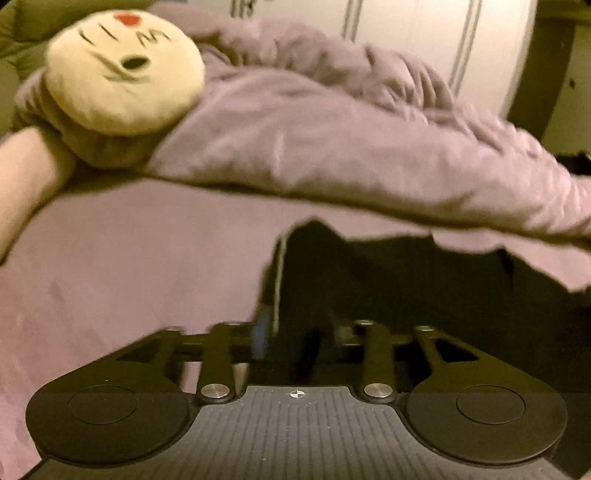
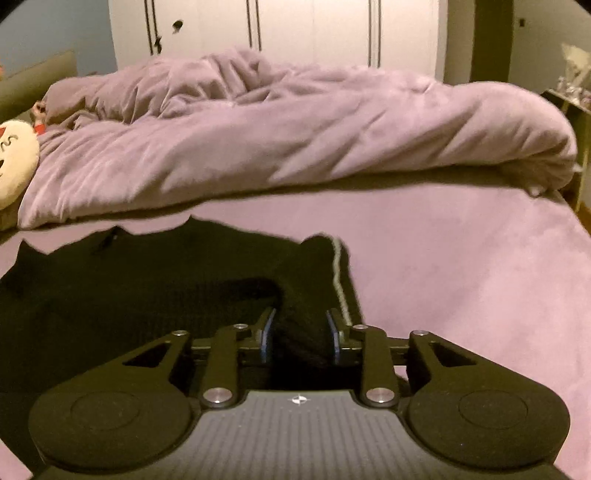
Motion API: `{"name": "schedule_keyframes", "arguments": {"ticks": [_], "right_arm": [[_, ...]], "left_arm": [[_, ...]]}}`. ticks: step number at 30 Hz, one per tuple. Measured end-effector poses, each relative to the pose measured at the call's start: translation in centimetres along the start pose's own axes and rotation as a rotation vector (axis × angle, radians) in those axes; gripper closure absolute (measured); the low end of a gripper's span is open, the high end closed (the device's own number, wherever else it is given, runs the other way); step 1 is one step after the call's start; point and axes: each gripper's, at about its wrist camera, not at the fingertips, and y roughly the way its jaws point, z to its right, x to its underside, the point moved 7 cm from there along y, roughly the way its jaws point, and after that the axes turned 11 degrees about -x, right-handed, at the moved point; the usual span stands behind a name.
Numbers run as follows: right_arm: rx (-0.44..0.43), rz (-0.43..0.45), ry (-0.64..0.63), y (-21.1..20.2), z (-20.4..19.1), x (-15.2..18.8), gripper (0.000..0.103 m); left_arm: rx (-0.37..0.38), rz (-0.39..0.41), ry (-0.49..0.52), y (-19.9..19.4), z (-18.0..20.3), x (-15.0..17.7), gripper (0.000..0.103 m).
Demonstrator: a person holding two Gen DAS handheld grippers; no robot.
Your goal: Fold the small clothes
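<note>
A small black garment [image 2: 155, 280] with a pale side stripe lies on the lilac bed sheet [image 2: 461, 277]. In the right wrist view my right gripper [image 2: 300, 334] has its blue-padded fingers apart, straddling a raised fold of the black cloth at the stripe edge. In the left wrist view the same garment [image 1: 388, 280] lies ahead, its striped edge at the left. My left gripper [image 1: 301, 336] is low over that edge; its fingers are blurred and look apart, with black cloth between them.
A rumpled lilac duvet [image 2: 295, 129] is heaped across the far side of the bed. A cream plush face cushion [image 1: 122, 70] lies at the far left. White wardrobe doors [image 2: 314, 29] stand behind. A shelf [image 2: 570, 99] stands at the far right.
</note>
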Motion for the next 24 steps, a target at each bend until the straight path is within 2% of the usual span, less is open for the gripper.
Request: {"name": "schedule_keyframes", "arguments": {"ticks": [2,3,7,8,9,10,11,12,15,19,24], "right_arm": [[0.013,-0.022,-0.046,0.5,-0.5,0.6,0.05],[0.019,-0.034,-0.072,0.7,-0.6,0.7,0.047],[0.034,-0.068,-0.111,1.6,-0.9,1.4,0.047],[0.026,-0.074,-0.108,1.8,-0.9,1.5,0.048],[0.027,-0.078,-0.113,2.1,-1.0,1.5,0.053],[0.029,-0.078,-0.125,2.4,-1.2,1.4,0.059],[0.037,-0.077,-0.14,2.5,-1.3,1.3,0.071],[0.047,-0.079,-0.15,2.6,-1.4,1.2,0.078],[0.06,-0.064,-0.156,2.4,-1.5,0.7,0.089],[0.088,-0.016,-0.225,1.0,-2.4,-0.5,0.091],[0.092,0.057,-0.225,-0.2,-2.6,-3.2,0.091]], "left_arm": [[0.002,-0.017,0.025,0.6,0.0,0.6,0.045],[-0.002,-0.024,0.033,1.0,0.0,0.9,0.043],[0.037,-0.085,0.005,2.5,0.3,1.5,0.047],[0.042,-0.094,0.003,2.7,0.4,1.6,0.053],[0.04,-0.094,0.005,2.9,0.6,1.5,0.064],[0.039,-0.095,0.005,3.1,0.8,1.5,0.068],[0.035,-0.095,0.005,3.2,0.9,1.4,0.077],[0.034,-0.097,0.008,3.3,1.0,1.3,0.086],[0.041,-0.075,0.021,3.1,1.1,0.9,0.092],[0.043,0.014,-0.001,1.1,0.5,-0.8,0.093],[0.048,0.079,-0.047,-0.4,-0.4,-3.4,0.093]]}}
